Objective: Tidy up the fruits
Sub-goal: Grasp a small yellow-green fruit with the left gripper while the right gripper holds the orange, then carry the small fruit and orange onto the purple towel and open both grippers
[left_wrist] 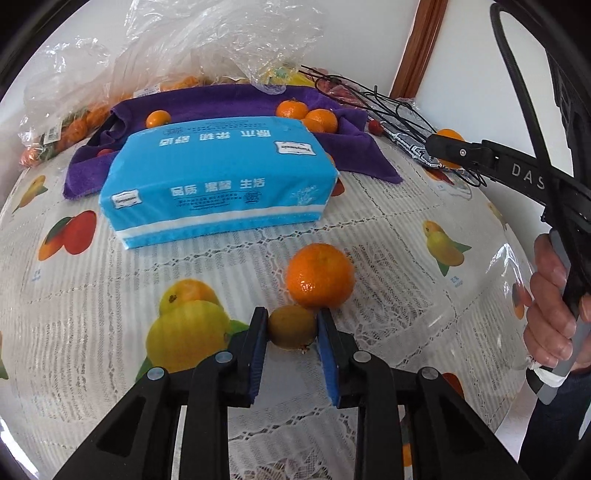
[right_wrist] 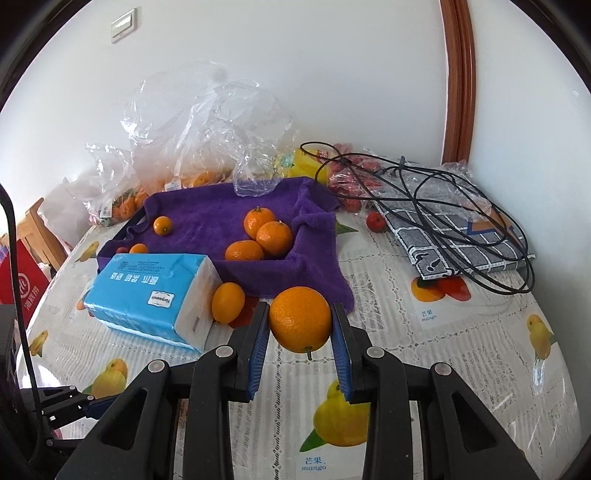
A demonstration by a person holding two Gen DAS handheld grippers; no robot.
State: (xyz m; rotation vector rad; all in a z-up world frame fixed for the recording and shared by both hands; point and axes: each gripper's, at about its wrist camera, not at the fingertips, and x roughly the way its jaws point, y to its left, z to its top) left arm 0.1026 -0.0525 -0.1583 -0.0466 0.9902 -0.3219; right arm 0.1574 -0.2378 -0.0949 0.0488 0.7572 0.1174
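Near the table's front edge, left gripper point(left_wrist: 291, 325) clamped on a small greenish-yellow fruit point(left_wrist: 291, 328) beside a loose tangerine point(left_wrist: 320, 276), right gripper point(right_wrist: 300, 325) holding an orange point(right_wrist: 300, 319) aloft; best carried level and released low onto the purple towel point(right_wrist: 221, 218).

A plain white wall point(right_wrist: 332, 74) stood behind the desk point(right_wrist: 461, 332), which wore a lace-patterned cloth printed with fruit, and a pale switch plate point(right_wrist: 123, 24) sat high on the wall toward the left. A brown wooden door frame point(right_wrist: 458, 81) rose at the desk's far right corner. Soft, even light filled the room, and a wooden chair point(right_wrist: 40, 229) showed past the desk's left edge.
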